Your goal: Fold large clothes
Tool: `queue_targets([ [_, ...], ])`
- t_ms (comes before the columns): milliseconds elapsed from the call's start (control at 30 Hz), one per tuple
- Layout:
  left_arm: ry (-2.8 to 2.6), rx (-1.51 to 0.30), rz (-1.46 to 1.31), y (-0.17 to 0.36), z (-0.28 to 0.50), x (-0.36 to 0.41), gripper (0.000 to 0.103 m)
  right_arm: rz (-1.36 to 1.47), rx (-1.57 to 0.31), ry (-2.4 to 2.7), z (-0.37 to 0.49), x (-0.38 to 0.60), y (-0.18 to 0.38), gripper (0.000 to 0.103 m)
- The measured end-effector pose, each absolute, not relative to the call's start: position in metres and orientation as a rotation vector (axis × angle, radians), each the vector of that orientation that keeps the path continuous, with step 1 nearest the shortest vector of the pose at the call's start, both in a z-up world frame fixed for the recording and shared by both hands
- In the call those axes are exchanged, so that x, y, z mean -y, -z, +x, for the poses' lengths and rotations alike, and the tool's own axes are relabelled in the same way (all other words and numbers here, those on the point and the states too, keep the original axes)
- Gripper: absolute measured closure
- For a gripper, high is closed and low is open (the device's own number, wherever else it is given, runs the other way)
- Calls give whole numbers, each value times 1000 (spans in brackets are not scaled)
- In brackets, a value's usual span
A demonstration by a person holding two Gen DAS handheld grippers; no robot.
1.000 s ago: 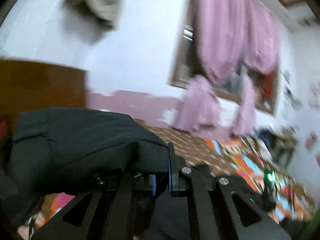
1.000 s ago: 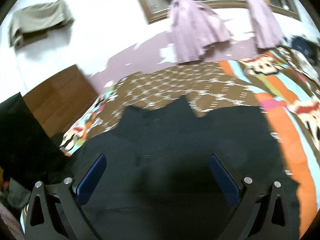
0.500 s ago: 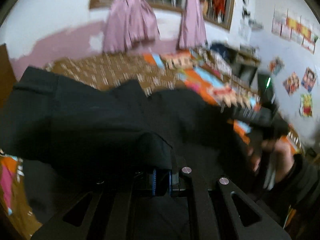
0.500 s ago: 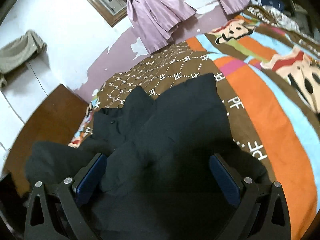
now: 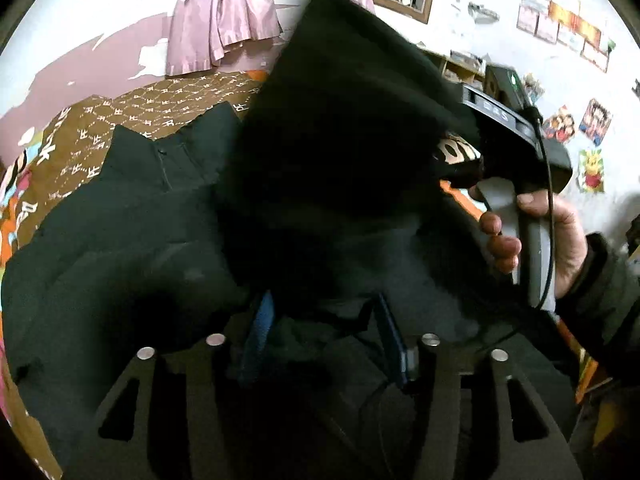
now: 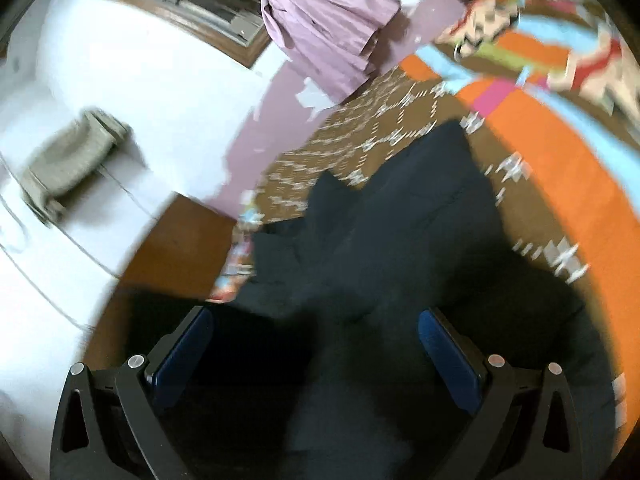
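Observation:
A large black garment [image 5: 132, 232] lies spread over the patterned bedspread [image 5: 132, 108]. My left gripper [image 5: 324, 312] points down onto it. Its jaws are opening, and a loose bunch of black cloth sits between the blue pads [image 5: 260, 320] without being pressed. A tall fold of the garment [image 5: 344, 92] rises just ahead of it. To the right a hand [image 5: 560, 236] holds the grey handle [image 5: 536, 256] of the other gripper, whose fingers are hidden behind the fold. In the right wrist view my right gripper [image 6: 316, 332] stands wide open above the garment [image 6: 400, 232].
A pink curtain [image 5: 220, 20] hangs at the window behind the bed. Posters [image 5: 592, 120] cover the right wall. A brown wooden headboard [image 6: 172, 252] stands at the bed's left edge. The orange and blue bedspread [image 6: 560, 168] stretches to the right of the garment.
My left gripper swung from facing the wall down onto the bed, and its jaws parted from their tight hold on the black cloth. The right wrist view rolled and moved closer over the garment.

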State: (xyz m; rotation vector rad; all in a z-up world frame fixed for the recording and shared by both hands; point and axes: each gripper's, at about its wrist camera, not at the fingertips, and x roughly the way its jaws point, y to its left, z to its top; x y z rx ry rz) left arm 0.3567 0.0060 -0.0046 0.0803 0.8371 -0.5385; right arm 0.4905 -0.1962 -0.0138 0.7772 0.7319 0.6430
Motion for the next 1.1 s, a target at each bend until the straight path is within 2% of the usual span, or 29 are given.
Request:
queue_targets([
  [200, 506, -785, -43, -14, 342, -46, 34, 991, -756, -679, 481, 222, 37, 0],
  [367, 334, -743, -131, -26, 340, -93, 34, 1008, -730, -695, 473, 238, 33, 0],
  [500, 163, -707, -206, -35, 337, -134, 34, 870, -831, -636, 477, 222, 35, 4],
  [600, -8, -712, -289, -30, 332, -178, 34, 690, -893, -561, 475, 202, 32, 23],
  [667, -78, -724, -364, -21, 333, -209, 34, 632, -917, -540, 473, 193, 34, 58],
  [700, -76, -712, -396, -18, 329, -218, 34, 619, -929, -527, 472, 191, 35, 65],
  [767, -56, -700, -484, -13, 331, -239, 34, 607, -939, -511, 473, 190, 39, 86],
  [833, 18, -700, -546, -8, 337, -248, 35, 615, -934, -512, 472, 191, 41, 93],
  [867, 50, -715, -571, -3, 343, -249, 44, 615, -923, -520, 472, 192, 39, 96],
  [900, 62, -729, -583, -1, 347, -250, 60, 605, -914, -517, 473, 192, 37, 96],
  [933, 75, -750, -592, 3, 351, -249, 68, 580, -887, -507, 472, 191, 30, 97],
  [967, 61, -759, -578, 4, 353, -248, 82, 557, -857, -502, 471, 191, 22, 98],
  [1100, 33, -743, -563, -1, 342, -250, 98, 461, -766, -463, 472, 181, -5, 98],
])
